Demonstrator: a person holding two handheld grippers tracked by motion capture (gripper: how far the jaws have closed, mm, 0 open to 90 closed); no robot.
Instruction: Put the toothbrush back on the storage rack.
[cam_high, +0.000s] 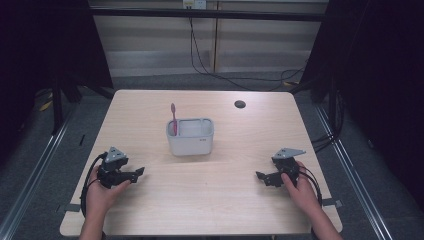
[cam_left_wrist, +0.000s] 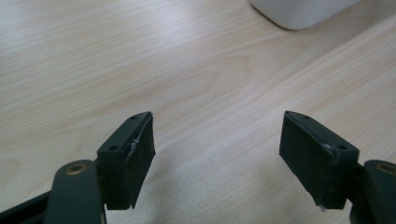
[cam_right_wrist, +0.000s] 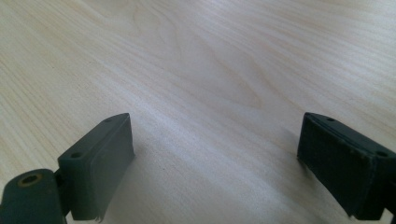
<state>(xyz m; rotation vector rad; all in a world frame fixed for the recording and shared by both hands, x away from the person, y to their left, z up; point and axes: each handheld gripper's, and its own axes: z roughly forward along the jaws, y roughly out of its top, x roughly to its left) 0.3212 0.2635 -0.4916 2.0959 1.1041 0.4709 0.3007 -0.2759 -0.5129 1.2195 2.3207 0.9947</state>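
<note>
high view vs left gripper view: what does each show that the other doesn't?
High view alone: the pink toothbrush standing in the left compartment of the white caddy, the right gripper, both hands, the dark round hole near the table's far edge, and the floor and cables beyond.

Left gripper view alone: the left gripper seen close, its black pads set wide apart with nothing between them, and the wood grain in detail.

Both: the wooden table, the left gripper, and the caddy, of which the left gripper view catches just a white corner at the top edge.
</note>
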